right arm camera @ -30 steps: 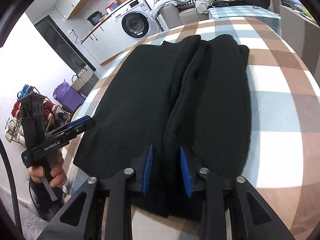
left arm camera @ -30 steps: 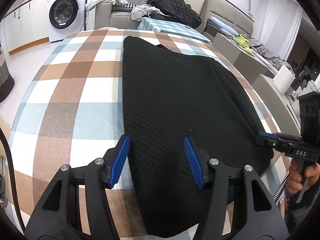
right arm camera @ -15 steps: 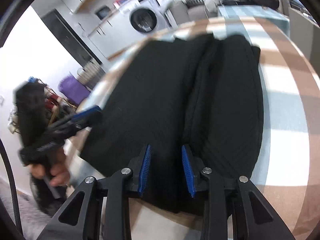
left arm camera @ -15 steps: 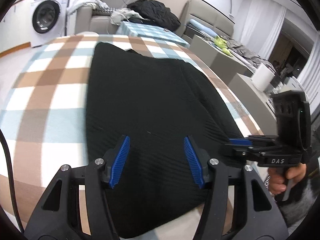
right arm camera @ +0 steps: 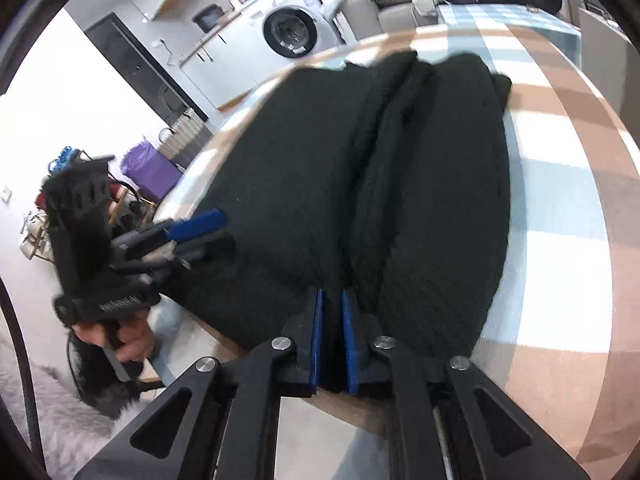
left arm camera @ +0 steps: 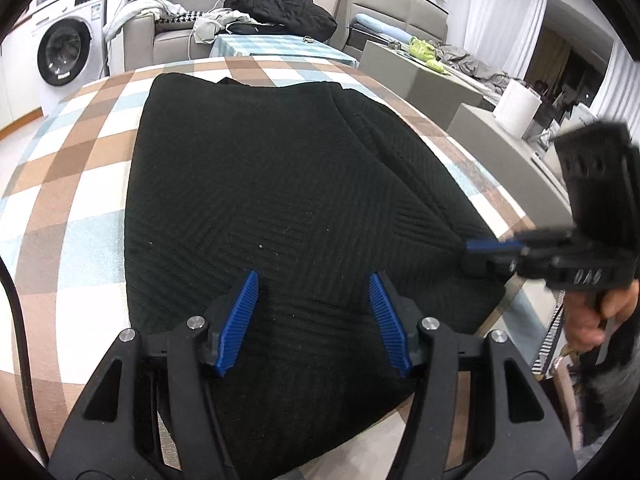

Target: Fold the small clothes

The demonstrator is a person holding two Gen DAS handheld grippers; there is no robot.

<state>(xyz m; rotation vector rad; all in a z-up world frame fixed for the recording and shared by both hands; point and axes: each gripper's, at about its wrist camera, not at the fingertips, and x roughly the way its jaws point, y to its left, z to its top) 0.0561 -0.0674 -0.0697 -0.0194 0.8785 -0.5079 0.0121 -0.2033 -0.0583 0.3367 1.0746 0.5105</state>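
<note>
**Right clamped on garment hem, left open above it**

I see the black knit garment [left arm camera: 280,200] lying flat on the checked counter [left arm camera: 72,184], long axis running away from me. Its near hem hangs slightly past the counter's near edge. A folded-over strip runs along its right side, showing as a lengthwise ridge in the right wrist view [right arm camera: 376,152].

Left hand-held gripper [left arm camera: 314,320]: jaws spread wide, hovering over the near-centre hem, nothing between the pads. I can't tell if the tips touch the cloth.

Right hand-held gripper [right arm camera: 330,336]: jaws nearly together, pinching a bunched ridge of the garment at the near hem, right where the fold line meets the edge. In the left wrist view it sits at the garment's near-right corner [left arm camera: 496,252], motion-blurred.

Containers: none on the counter. A woven basket [right arm camera: 188,132] and a purple bag [right arm camera: 148,168] sit on the floor off the left side; contents not visible.

Edges and room: bare checked cloth runs the length of the garment on both sides, wider on the left. Far end of the garment stops short of the counter's far edge. Beyond that: a washing machine [left arm camera: 64,52], and a sofa [left arm camera: 168,28] with a dark jacket [left arm camera: 280,8] piled on it.
</note>
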